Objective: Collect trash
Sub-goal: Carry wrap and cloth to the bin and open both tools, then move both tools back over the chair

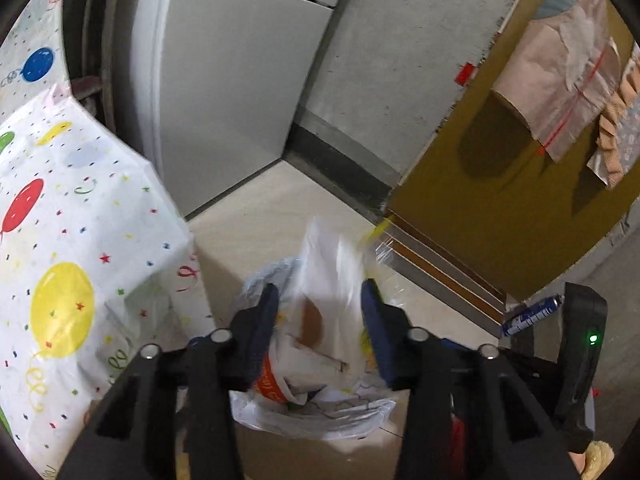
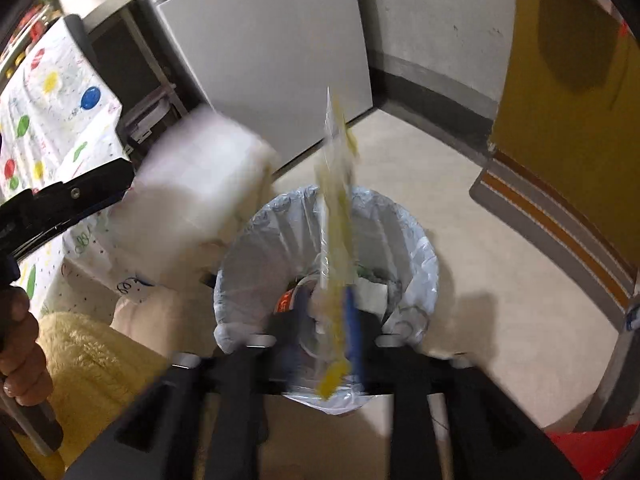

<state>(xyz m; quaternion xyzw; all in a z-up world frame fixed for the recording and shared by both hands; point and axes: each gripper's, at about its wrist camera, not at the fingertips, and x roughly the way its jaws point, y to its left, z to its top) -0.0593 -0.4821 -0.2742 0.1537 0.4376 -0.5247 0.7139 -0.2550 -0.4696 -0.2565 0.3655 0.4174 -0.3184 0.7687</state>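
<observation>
Trash, left to right: a white bag (image 2: 200, 188) hangs from the left gripper (image 1: 320, 312), whose jaws look parted; the lined bin (image 2: 416, 248) below already holds refuse; a yellow wrapper (image 2: 338, 200) is pinched by the right gripper (image 2: 324, 320), both pieces apparently awaiting release.
</observation>
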